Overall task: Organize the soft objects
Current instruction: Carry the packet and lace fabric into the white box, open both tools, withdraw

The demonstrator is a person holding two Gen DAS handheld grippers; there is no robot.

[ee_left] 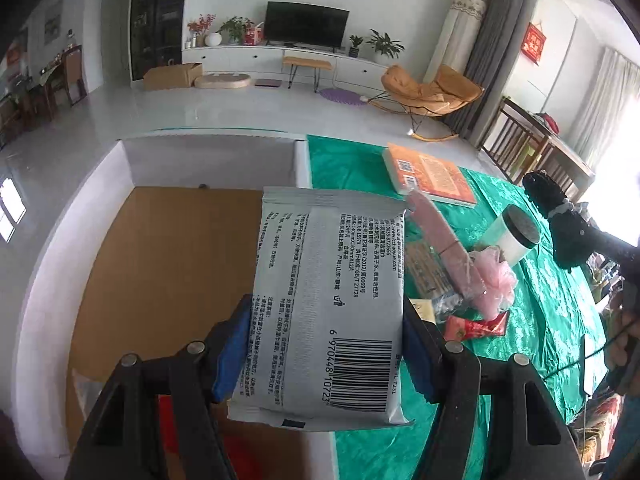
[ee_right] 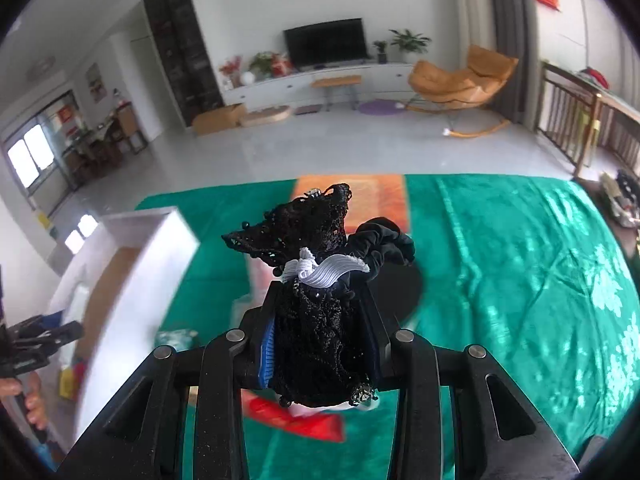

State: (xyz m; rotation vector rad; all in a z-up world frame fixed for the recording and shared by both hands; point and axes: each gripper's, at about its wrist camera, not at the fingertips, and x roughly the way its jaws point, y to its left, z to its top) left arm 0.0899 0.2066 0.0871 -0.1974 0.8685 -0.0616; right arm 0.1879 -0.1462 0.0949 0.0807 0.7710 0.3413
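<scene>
Left tongs (ee_left: pixel 324 344): pinching wipes pack (ee_left: pixel 328 304), held above white box (ee_left: pixel 208 160).
Right tongs (ee_right: pixel 320 344): clamping black lace bundle (ee_right: pixel 316 320) over green table (ee_right: pixel 500 260).
Risk: slick pack sliding out, missing box; lace snagging pads.

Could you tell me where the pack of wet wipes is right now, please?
In the left wrist view, the pack of wet wipes is clamped in the left gripper, above the white box.

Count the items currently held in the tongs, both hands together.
2. The left tongs are shut on a grey wipes packet above the white box. The right tongs grip a black lace bundle over the green cloth.
</scene>
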